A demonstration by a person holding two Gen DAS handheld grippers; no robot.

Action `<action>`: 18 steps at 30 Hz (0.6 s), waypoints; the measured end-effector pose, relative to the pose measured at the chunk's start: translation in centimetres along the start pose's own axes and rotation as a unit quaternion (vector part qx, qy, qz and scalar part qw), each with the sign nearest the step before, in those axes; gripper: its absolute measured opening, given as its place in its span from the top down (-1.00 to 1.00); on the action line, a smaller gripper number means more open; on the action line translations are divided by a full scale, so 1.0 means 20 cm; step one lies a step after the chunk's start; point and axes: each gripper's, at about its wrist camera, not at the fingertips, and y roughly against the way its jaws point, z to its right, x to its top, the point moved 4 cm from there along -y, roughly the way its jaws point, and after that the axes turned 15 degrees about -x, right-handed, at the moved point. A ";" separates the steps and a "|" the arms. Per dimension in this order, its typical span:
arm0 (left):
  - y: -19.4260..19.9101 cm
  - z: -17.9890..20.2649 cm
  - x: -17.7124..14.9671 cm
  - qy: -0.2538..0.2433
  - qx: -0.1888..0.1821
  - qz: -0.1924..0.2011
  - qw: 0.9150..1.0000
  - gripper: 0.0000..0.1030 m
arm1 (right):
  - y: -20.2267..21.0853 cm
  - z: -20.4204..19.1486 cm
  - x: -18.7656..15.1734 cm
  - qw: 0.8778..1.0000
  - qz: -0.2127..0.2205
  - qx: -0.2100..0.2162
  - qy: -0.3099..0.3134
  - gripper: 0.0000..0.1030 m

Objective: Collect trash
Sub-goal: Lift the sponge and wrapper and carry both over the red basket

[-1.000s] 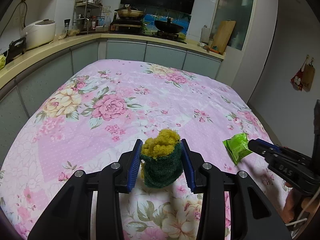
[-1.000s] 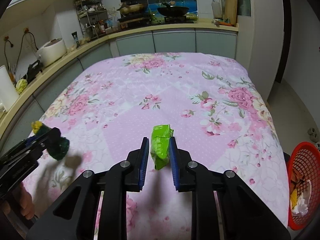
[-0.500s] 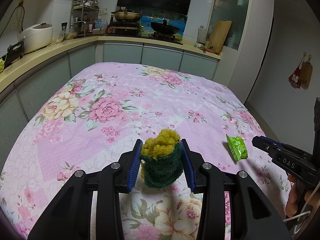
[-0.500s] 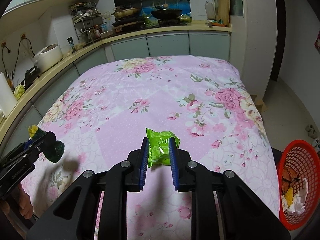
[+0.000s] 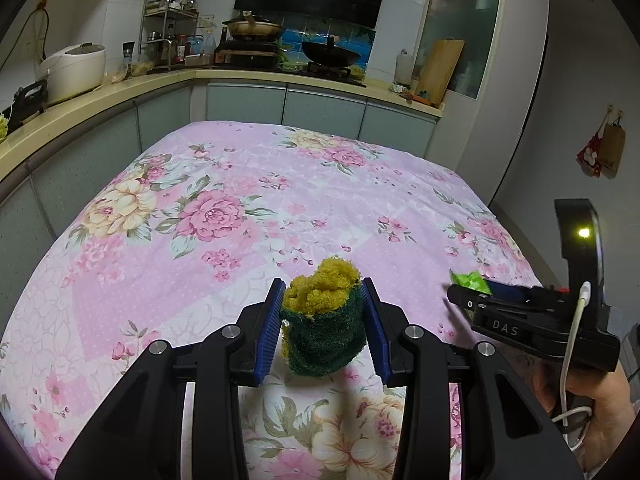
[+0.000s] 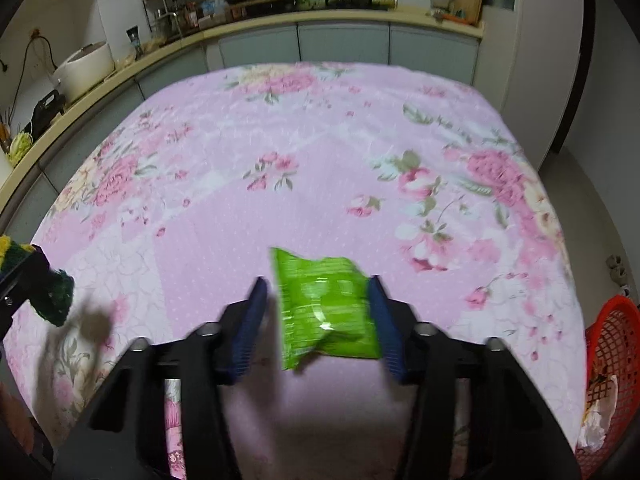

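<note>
Between my left gripper's (image 5: 323,322) blue pads sits the yellow-and-green scouring sponge (image 5: 323,320), pinched tight above the pink floral cloth (image 5: 208,216). My right gripper (image 6: 318,316) has just been opening; the green wrapper (image 6: 326,306) lies loose between its parted jaws. At four o'clock stands the red basket (image 6: 612,344).

The right gripper (image 6: 318,320), whose jaws have just been opening, frames a green wrapper (image 6: 326,312) lying loose between its blue pads over the pink floral cloth (image 6: 320,140), with a red basket (image 6: 612,344) off to its right.
</note>
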 end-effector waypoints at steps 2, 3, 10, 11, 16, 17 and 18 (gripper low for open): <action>0.00 -0.01 0.00 0.003 0.000 0.000 1.000 0.29 | 0.00 0.00 -0.01 1.000 0.002 -0.003 -0.003 0.24; 0.00 -0.01 0.00 0.003 0.001 0.000 1.000 0.29 | 0.01 0.01 -0.01 1.000 0.005 -0.004 -0.003 0.27; 0.01 0.00 0.00 -0.001 0.001 0.002 1.000 0.29 | 0.14 0.03 -0.02 0.999 0.037 -0.008 -0.005 0.29; 0.01 0.01 0.00 -0.003 0.000 0.002 1.000 0.29 | 0.15 0.04 -0.02 0.999 0.041 -0.007 -0.007 0.29; 0.00 0.07 0.02 -0.016 -0.005 0.000 1.000 0.29 | 0.27 0.10 -0.02 0.998 0.065 0.000 -0.023 0.29; -0.01 0.09 0.02 -0.020 -0.007 -0.001 1.000 0.29 | 0.30 0.12 -0.02 0.997 0.070 0.001 -0.028 0.29; -0.02 0.11 0.02 -0.025 -0.009 -0.003 1.000 0.29 | 0.32 0.14 -0.02 0.997 0.075 0.001 -0.033 0.29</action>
